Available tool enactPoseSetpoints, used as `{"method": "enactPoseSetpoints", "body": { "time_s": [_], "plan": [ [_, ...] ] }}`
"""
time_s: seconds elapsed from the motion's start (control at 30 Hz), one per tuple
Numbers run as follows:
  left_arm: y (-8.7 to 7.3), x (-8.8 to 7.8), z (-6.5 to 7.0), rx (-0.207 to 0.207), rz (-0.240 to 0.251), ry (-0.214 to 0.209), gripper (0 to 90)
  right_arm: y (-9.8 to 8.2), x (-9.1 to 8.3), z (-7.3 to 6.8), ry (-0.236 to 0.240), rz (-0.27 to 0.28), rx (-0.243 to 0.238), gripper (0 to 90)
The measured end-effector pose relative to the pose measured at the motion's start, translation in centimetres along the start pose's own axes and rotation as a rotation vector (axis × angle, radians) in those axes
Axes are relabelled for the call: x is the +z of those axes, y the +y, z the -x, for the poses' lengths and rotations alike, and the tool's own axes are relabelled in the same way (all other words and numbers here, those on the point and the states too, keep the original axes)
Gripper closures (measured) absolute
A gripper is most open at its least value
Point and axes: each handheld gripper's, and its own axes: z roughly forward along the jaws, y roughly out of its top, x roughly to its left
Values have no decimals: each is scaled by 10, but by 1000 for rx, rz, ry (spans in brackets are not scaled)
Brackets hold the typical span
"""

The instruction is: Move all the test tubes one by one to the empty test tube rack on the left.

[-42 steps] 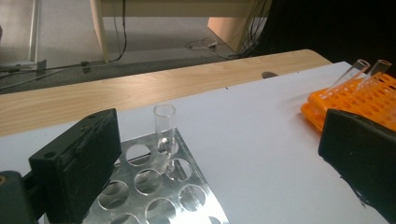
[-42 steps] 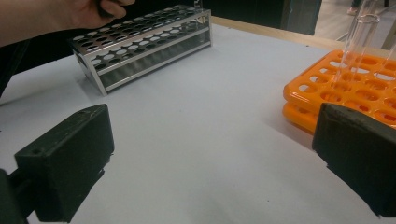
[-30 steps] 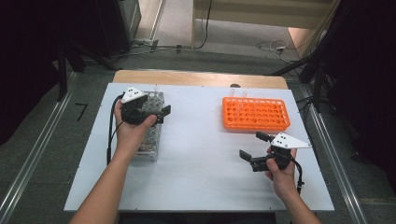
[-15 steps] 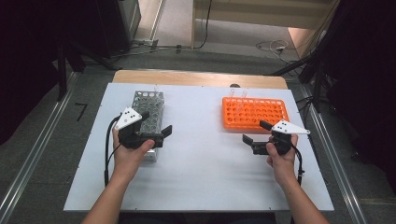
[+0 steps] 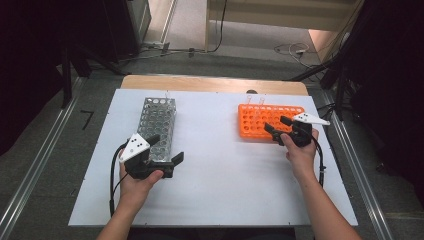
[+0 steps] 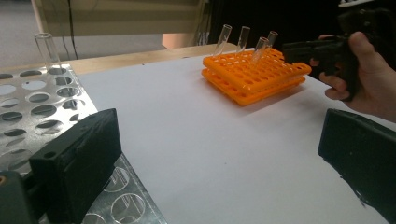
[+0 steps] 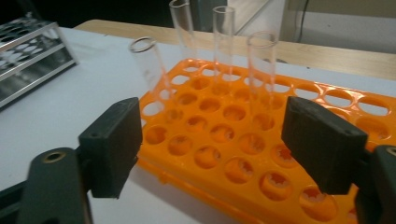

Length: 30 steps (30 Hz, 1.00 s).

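Left of frame: metal rack (image 5: pixel 156 129) on the white table (image 5: pixel 220 170), one glass tube (image 6: pixel 48 50) standing at its far end. Left gripper (image 5: pixel 167 150) sits at the rack's near end, jaws released, nothing between them.

Right of frame: orange rack (image 5: pixel 267 120) with four clear test tubes (image 7: pixel 223 37) upright or slightly tilted. Right gripper (image 5: pixel 276 125) at the rack's near edge, jaws have just been closing, still apart and empty; tubes lie just beyond.

Judgement: tubes light, stiff, slippery, breakable. Grip mid-wall above the rack, gently.
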Motion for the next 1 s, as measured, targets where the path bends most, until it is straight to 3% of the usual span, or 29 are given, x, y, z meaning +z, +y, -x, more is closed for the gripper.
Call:
{"method": "enactPoseSetpoints", "body": {
  "time_s": [0.13, 0.37, 0.5, 0.87, 1.0],
  "plan": [
    [-2, -1, 1, -12, 10, -7, 0, 5, 11, 5, -55, -20, 35, 338],
    [-3, 1, 5, -6, 7, -20, 0, 6, 29, 11, -134, -62, 51, 468],
    [-4, 2, 5, -5, 6, -24, 0, 7, 35, 9, -155, -63, 67, 564],
    [-5, 3, 3, -7, 2, -22, 0, 3, 44, 6, -236, -59, 41, 691],
    [-5, 4, 3, -9, 2, -23, 0, 2, 45, 7, -236, -50, 42, 738]
  ]
}}
